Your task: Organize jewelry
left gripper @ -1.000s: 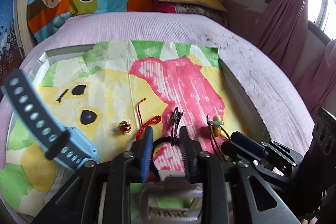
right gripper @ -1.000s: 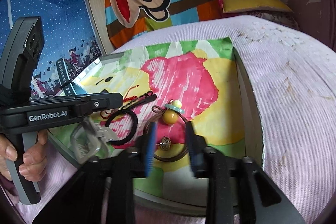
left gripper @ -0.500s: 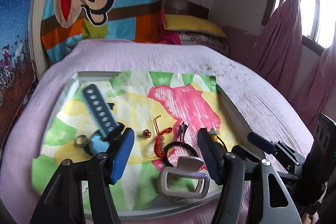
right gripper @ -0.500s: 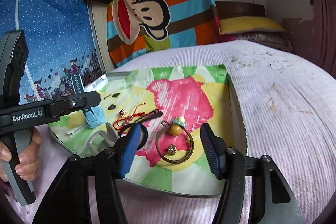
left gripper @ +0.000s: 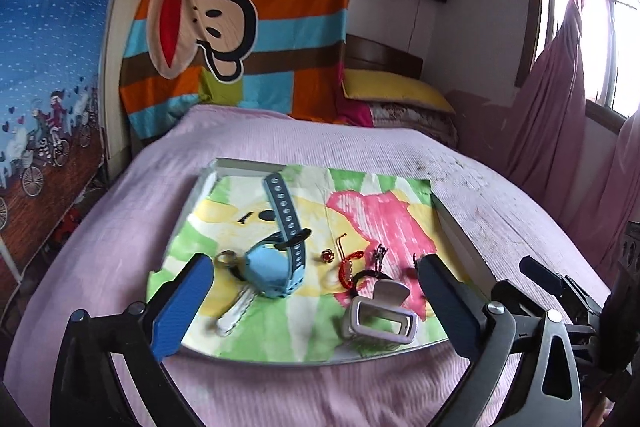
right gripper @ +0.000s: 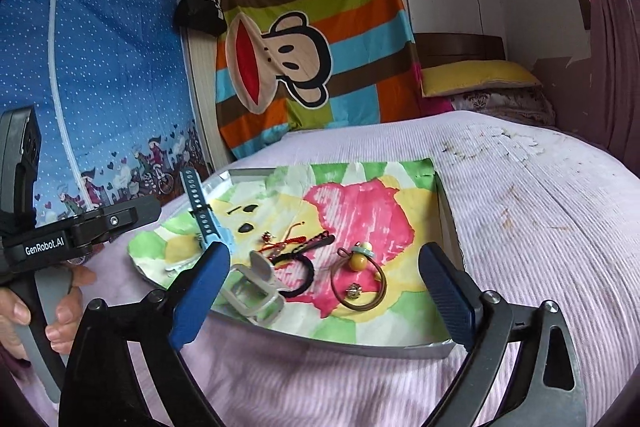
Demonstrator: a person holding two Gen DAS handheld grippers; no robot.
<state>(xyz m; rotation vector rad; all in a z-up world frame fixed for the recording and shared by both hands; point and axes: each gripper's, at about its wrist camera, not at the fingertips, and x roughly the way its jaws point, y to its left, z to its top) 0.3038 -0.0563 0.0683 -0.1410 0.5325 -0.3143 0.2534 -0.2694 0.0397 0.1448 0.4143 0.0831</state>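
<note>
A metal tray (left gripper: 460, 239) (right gripper: 448, 215) lined with a colourful cartoon sheet lies on the bed. On it lie a blue watch (left gripper: 276, 263) (right gripper: 200, 215), a grey hair claw (left gripper: 380, 315) (right gripper: 252, 291), a black hair tie (right gripper: 298, 277), a red cord charm (left gripper: 348, 265), a brown beaded bracelet (right gripper: 358, 283) and a white clip (left gripper: 236, 309). My left gripper (left gripper: 316, 301) hangs open in front of the tray's near edge, holding nothing. My right gripper (right gripper: 324, 291) is open too, wide apart over the tray's near right part, empty.
The tray rests on a pink-lilac bedspread (left gripper: 320, 139). A striped monkey blanket (left gripper: 240, 27) hangs behind, a yellow pillow (left gripper: 392, 91) lies at the headboard, curtains (left gripper: 560, 87) at the right. A hand (right gripper: 16, 311) holds the left gripper's handle at the left.
Both grippers have pulled back and up from the tray and opened wide. The left gripper, narrowly spaced near the black hair tie a second ago, now stands clear of everything.
</note>
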